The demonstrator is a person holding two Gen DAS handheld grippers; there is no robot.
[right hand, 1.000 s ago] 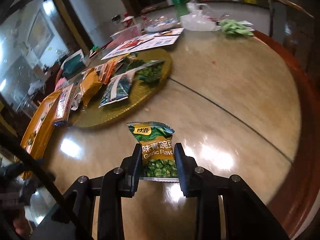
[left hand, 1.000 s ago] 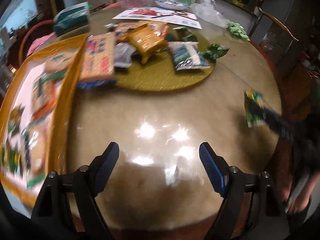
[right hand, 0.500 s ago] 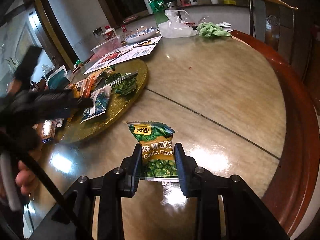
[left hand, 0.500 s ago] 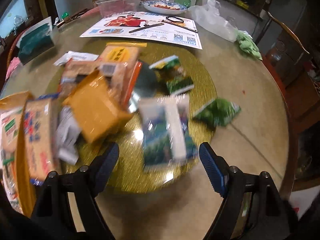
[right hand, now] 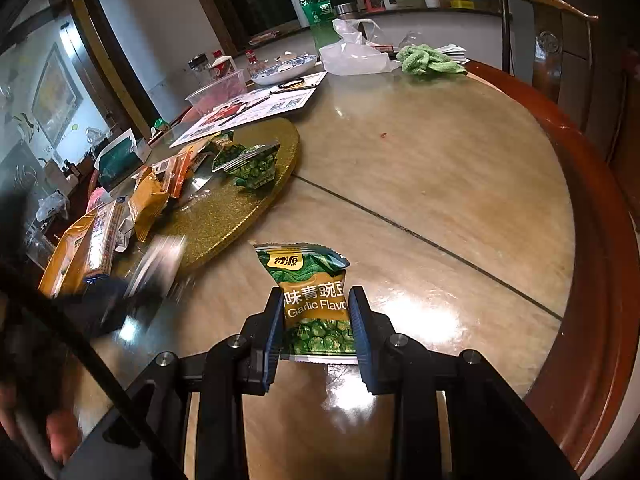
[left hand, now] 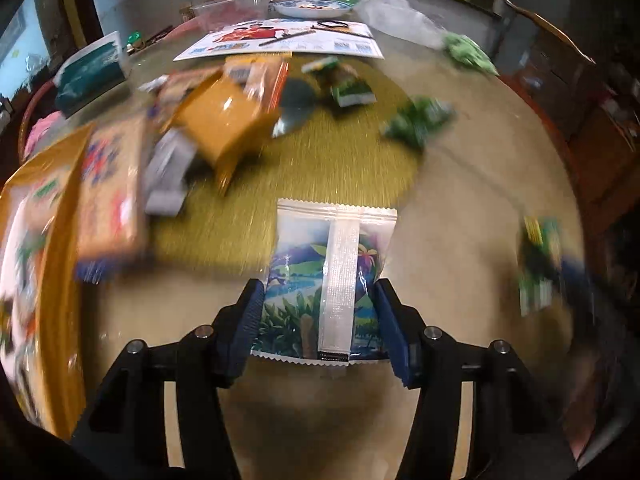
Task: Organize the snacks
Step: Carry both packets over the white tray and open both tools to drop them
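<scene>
My left gripper [left hand: 318, 286] has its jaws closing, and the pads press both side edges of a blue-and-white snack packet [left hand: 316, 256] with a tropical picture. The packet hangs over the near edge of the gold turntable [left hand: 320, 168]. Several other packets lie blurred on the turntable, among them an orange one [left hand: 224, 120] and a green pea one [left hand: 416, 120]. At the left stands a yellow tray [left hand: 60, 248] holding packets. My right gripper [right hand: 316, 292] is shut on a green garlic pea packet [right hand: 308, 272] and holds it upright above the table.
The round table has a raised red-brown rim [right hand: 600, 208]. Toward its far side lie a printed sheet [left hand: 280, 40], a plate [left hand: 312, 7], a plastic bag [right hand: 352, 56] and a green cloth [right hand: 428, 60]. A teal tissue box [left hand: 88, 72] sits far left. A wooden chair [right hand: 552, 36] stands beyond.
My left gripper swept out over the turntable, narrowed its jaws onto the blue-and-white packet and drew back with it. The right gripper kept still with its green packet.
</scene>
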